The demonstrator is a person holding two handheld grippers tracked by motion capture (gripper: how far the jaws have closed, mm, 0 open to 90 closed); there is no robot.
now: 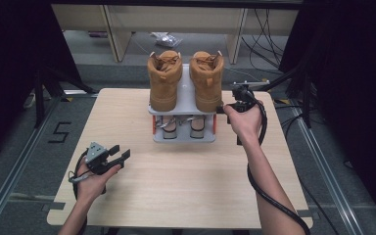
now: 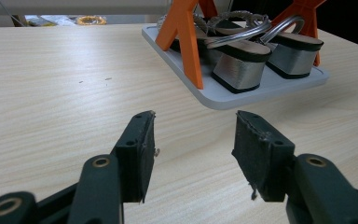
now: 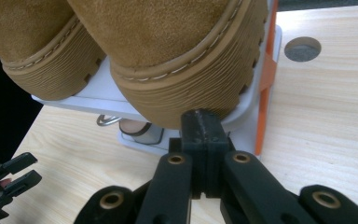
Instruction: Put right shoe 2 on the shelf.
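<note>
Two tan suede boots [image 1: 165,81] [image 1: 207,81] stand side by side on the top shelf of a grey two-level rack [image 1: 186,100] with orange posts. Silver wedge sandals [image 1: 169,126] [image 2: 240,65] sit on its lower level. My right gripper [image 1: 221,108] [image 3: 200,126] is shut with nothing between its jaws. Its tips are right against the ribbed sole of the right boot [image 3: 177,56], at the rack's near right corner; whether they touch it is unclear. My left gripper [image 1: 120,152] [image 2: 193,140] stands open and empty low over the table at the near left, pointing toward the rack.
The rack's base tray [image 2: 261,91] and an orange post [image 3: 266,79] are close to the right gripper. A round hole [image 3: 302,49] is cut into the wooden table [image 1: 186,186]. Cables and white furniture legs lie on the floor beyond the far edge.
</note>
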